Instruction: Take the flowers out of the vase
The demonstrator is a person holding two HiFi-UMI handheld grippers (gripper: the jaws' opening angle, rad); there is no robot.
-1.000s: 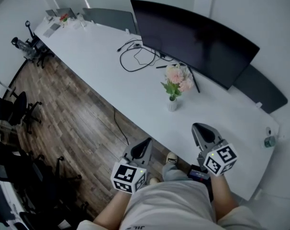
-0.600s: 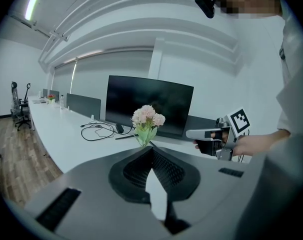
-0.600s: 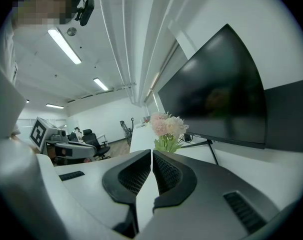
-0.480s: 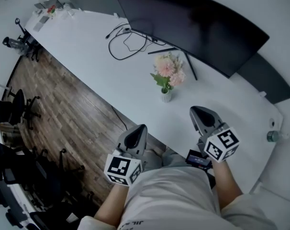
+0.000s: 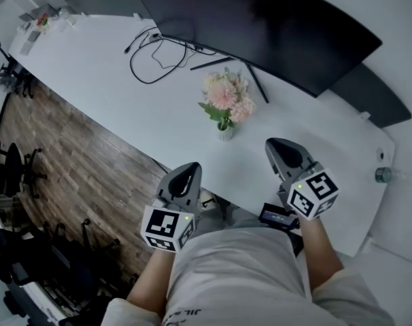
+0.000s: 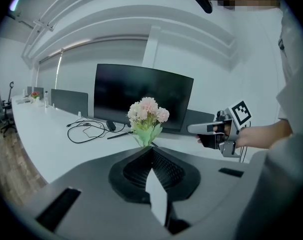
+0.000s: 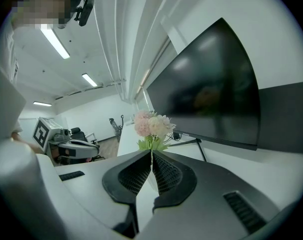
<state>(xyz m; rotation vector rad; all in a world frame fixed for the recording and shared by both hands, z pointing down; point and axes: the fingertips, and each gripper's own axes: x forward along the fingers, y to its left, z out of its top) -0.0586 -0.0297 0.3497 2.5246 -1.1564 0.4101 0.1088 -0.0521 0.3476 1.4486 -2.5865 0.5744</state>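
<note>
A bunch of pink and cream flowers (image 5: 226,97) with green leaves stands in a small white vase (image 5: 225,133) on the long white table (image 5: 111,80), in front of the monitor. My left gripper (image 5: 190,171) is shut and empty, at the table's near edge, short of the vase and to its left. My right gripper (image 5: 277,145), also shut and empty, hovers over the table to the right of the vase. In the left gripper view the flowers (image 6: 148,115) rise just above the closed jaws; in the right gripper view the flowers (image 7: 152,125) do too. The jaws hide the vase there.
A large black curved monitor (image 5: 260,19) stands behind the flowers on thin legs. Black cables (image 5: 151,49) loop on the table to its left. A small bottle (image 5: 383,175) sits at the table's far right. Wood floor and office chairs (image 5: 15,168) lie to the left.
Both grippers have moved forward toward the table and the vase. The flowers now sit closer in the head view. Both stay shut.
</note>
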